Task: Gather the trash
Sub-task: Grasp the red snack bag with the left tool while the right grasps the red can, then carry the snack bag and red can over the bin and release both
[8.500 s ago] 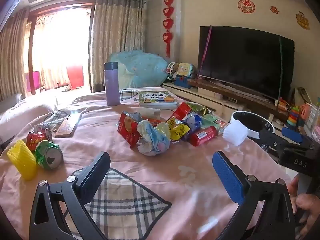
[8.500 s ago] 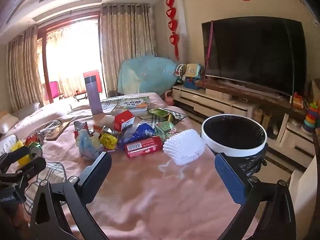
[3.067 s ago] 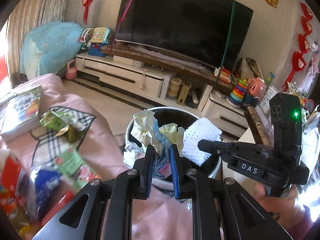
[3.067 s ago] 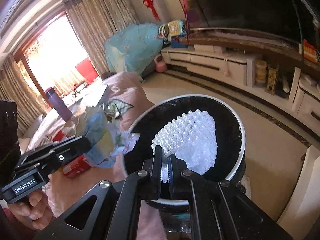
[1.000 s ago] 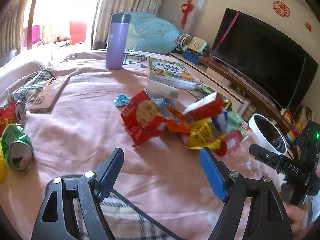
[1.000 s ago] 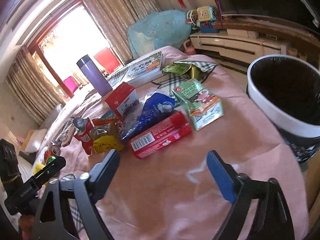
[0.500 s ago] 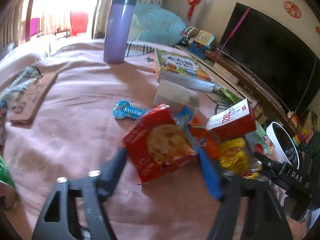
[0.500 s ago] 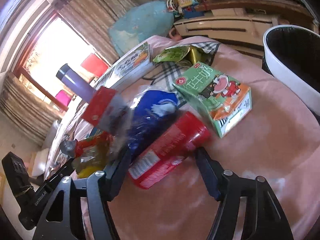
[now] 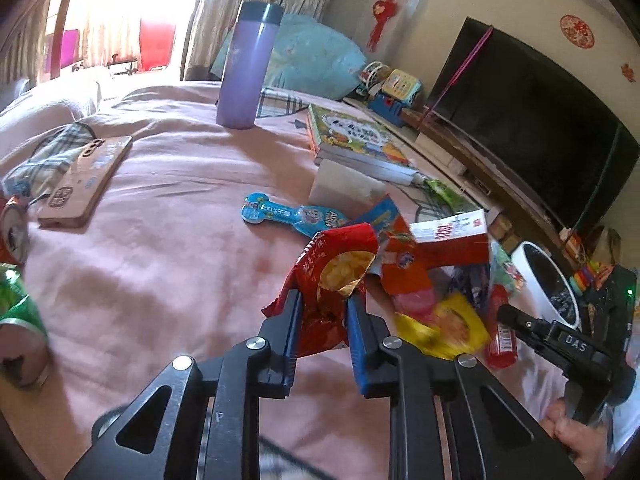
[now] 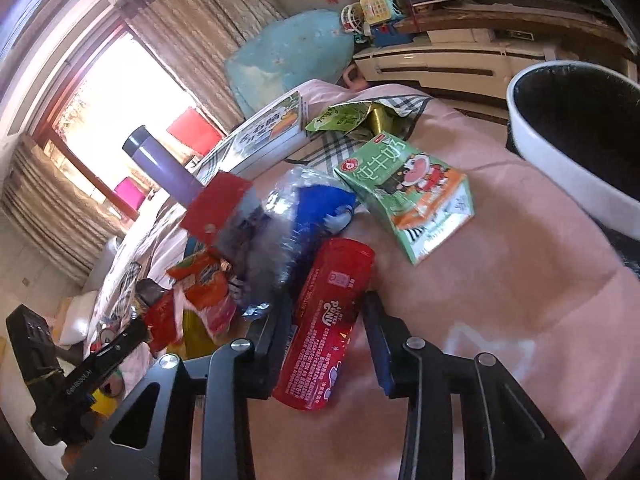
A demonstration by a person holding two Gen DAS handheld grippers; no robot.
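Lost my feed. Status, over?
Left gripper shut on red chip bag. Right gripper closing around red can. Bin right, clear path.

"DAS" stood on the right gripper's black body (image 9: 576,346); "LITTLE PONY" on the red tube (image 10: 328,320); "纯牛奶" on the green milk carton (image 10: 408,196); "GenRobot.AI", partly legible, on the left gripper's body (image 10: 80,380).

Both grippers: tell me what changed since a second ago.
The left gripper moved in from above the cloth and closed on the red snack bag. The right gripper came forward and closed around the red can. The purple bottle, book, phone and green carton lie as before, and the bin stands in place.
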